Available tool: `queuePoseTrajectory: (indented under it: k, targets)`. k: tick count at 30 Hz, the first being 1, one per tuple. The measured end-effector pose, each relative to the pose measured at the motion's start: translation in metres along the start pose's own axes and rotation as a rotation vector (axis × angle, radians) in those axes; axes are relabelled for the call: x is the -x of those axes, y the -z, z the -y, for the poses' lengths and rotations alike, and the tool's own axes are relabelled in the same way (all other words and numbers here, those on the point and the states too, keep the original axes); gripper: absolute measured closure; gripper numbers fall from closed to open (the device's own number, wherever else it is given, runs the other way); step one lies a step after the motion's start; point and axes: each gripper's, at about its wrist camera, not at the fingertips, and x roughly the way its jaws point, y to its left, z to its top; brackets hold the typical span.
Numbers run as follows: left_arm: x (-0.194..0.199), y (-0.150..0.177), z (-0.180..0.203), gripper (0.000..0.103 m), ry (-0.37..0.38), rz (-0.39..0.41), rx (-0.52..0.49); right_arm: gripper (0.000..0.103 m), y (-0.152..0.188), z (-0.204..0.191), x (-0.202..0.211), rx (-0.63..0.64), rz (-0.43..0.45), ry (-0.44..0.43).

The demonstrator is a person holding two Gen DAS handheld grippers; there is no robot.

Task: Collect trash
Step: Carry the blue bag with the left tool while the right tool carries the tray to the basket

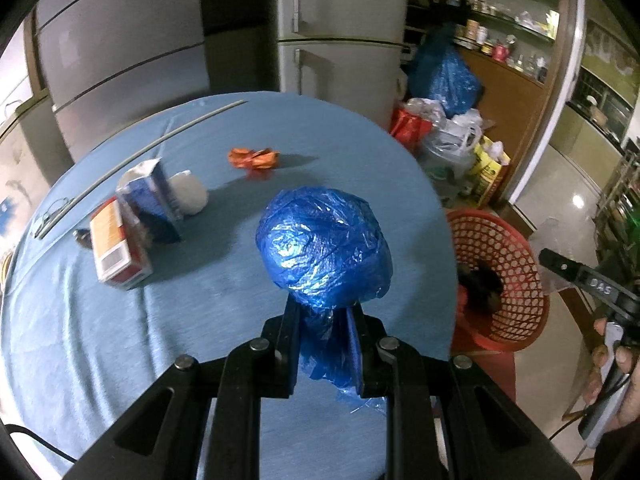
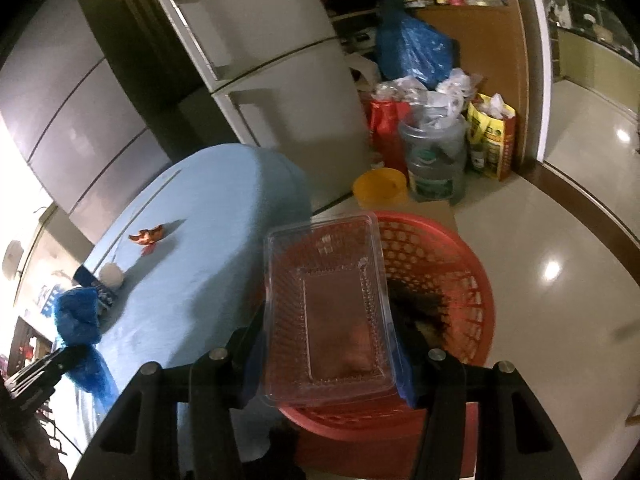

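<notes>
My left gripper [image 1: 325, 322] is shut on the neck of a balled-up blue plastic bag [image 1: 324, 246], held above the round blue-clothed table [image 1: 120, 340]. The same bag [image 2: 78, 316] shows at the left of the right wrist view. My right gripper [image 2: 326, 354] is shut on a clear plastic tray [image 2: 326, 304], which hangs over the red mesh basket [image 2: 452, 280] on the floor beside the table. Dark scraps lie inside that basket [image 1: 516, 264]. On the table rest an orange wrapper [image 1: 254, 158], a blue carton [image 1: 154, 200], an orange-and-white box [image 1: 114, 250] and a white paper ball [image 1: 190, 192].
Grey refrigerators [image 1: 340, 40] stand behind the table. Bags, a clear water jug [image 2: 436, 160] and a yellow bowl [image 2: 380, 188] crowd the floor near the shelves. A thin rod [image 1: 132, 160] lies across the table's far left. Glossy tiled floor [image 2: 560, 260] spreads to the right.
</notes>
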Motion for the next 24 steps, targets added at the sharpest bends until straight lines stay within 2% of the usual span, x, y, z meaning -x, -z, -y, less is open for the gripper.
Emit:
queuePoseTrajectory:
  k: [10,24]
  targets:
    - [-0.005,-0.009,0.038,0.082,0.059,0.0,-0.075,0.047,0.005,0.022,-0.018,-0.033,-0.039,0.029]
    - [-0.019,-0.017,0.07,0.082,0.101,-0.008,-0.134,0.047,0.014,0.037,-0.034,-0.064,-0.086,0.041]
